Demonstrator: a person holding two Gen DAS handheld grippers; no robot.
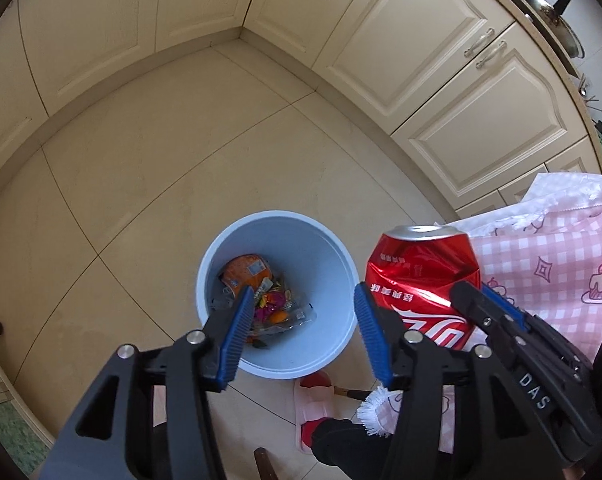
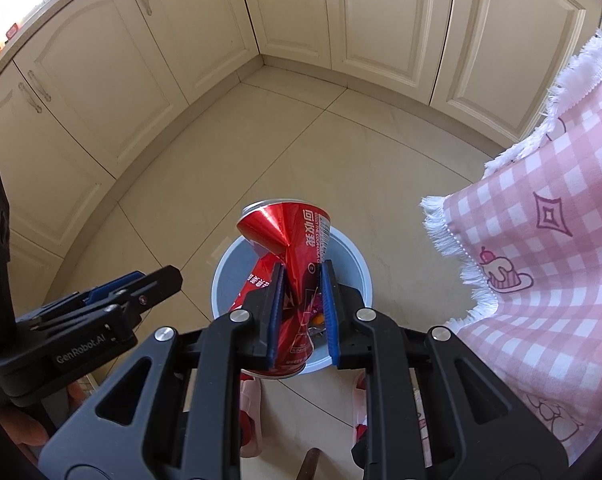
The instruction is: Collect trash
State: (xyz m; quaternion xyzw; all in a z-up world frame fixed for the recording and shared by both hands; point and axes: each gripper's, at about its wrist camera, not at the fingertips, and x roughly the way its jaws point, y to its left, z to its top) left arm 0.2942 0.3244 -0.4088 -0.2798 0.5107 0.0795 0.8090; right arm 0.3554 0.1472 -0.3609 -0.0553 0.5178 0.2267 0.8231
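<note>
A light blue bin (image 1: pixel 321 264) stands on the tiled floor with an orange packet (image 1: pixel 245 270) and other wrappers in its bottom. My left gripper (image 1: pixel 303 296) hangs open right above the bin's mouth, with nothing between its blue pads. To its right, my right gripper (image 1: pixel 479 296) is shut on a crushed red cola can (image 1: pixel 417 268). In the right wrist view the right gripper (image 2: pixel 303 270) pinches the dented can (image 2: pixel 289 232) over the bin (image 2: pixel 353 256). The left gripper (image 2: pixel 157 278) shows at the left there.
A pink checked tablecloth (image 1: pixel 541 264) with a white fringe hangs close on the right (image 2: pixel 541 260). Cream cabinet doors (image 1: pixel 441 60) line the floor's far corner. A person's pink slippers (image 2: pixel 249 400) stand just in front of the bin.
</note>
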